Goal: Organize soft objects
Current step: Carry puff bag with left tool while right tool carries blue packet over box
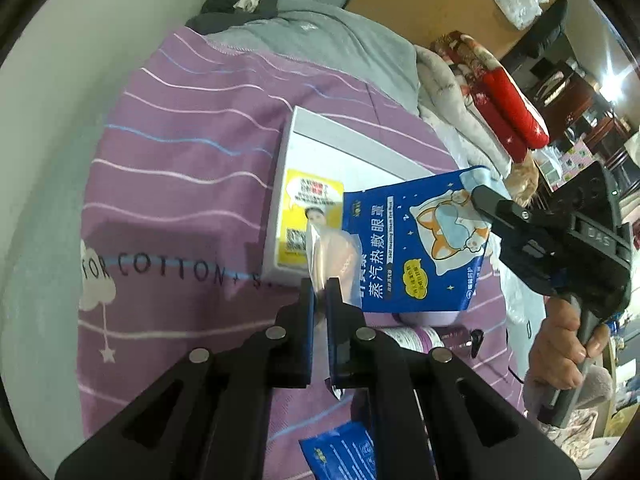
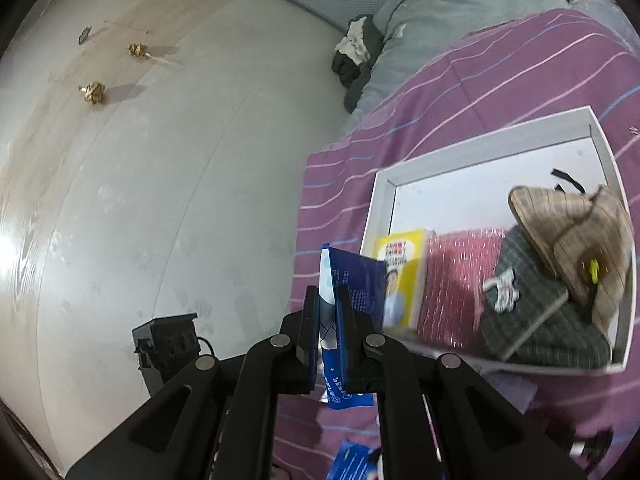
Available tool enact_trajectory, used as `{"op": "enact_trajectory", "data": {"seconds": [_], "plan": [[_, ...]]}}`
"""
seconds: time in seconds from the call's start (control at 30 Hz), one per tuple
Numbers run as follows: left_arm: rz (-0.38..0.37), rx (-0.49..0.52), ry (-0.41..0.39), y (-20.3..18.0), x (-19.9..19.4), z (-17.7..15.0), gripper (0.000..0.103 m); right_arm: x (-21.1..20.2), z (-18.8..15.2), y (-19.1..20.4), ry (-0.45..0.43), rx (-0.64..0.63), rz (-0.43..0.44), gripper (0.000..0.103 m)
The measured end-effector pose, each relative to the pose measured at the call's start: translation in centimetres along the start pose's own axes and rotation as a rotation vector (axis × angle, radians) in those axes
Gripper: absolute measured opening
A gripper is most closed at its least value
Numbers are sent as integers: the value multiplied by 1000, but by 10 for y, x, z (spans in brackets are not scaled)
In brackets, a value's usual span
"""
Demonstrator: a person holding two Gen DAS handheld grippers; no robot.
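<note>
My left tool pinches a clear film packet; my right tool is clamped on the blue eye-mask pouch, held above the purple bedsheet. Only the right wrist view looks into the white box: hat, grey cloth, pink bundle, with its far half bare. The wall runs close along the bed's edge.
</note>
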State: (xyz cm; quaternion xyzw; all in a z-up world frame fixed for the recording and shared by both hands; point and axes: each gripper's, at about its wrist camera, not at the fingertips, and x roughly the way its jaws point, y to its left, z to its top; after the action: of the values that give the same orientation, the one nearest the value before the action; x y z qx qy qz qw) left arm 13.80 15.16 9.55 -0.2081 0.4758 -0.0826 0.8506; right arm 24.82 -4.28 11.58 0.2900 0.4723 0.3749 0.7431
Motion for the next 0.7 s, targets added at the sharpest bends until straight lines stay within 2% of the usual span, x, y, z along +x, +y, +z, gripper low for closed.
{"op": "enact_trajectory", "data": {"seconds": [0.1,0.3,0.4,0.53,0.7], "plan": [[3,-19,-18,6,-3,7,7,9,10,-8,1,25,27,6],[-11,-30,-41,10,-1,26,7,28,21,-26,-30,68,-4,6],[-22,-21,-20,10,9,34,7,40,21,-35,-1,71,-82,6],[-35,-7,15,5,27,42,7,49,17,-46,23,83,-129,6],[-3,37,57,-7,48,53,7,57,14,-55,49,62,-262,6]]}}
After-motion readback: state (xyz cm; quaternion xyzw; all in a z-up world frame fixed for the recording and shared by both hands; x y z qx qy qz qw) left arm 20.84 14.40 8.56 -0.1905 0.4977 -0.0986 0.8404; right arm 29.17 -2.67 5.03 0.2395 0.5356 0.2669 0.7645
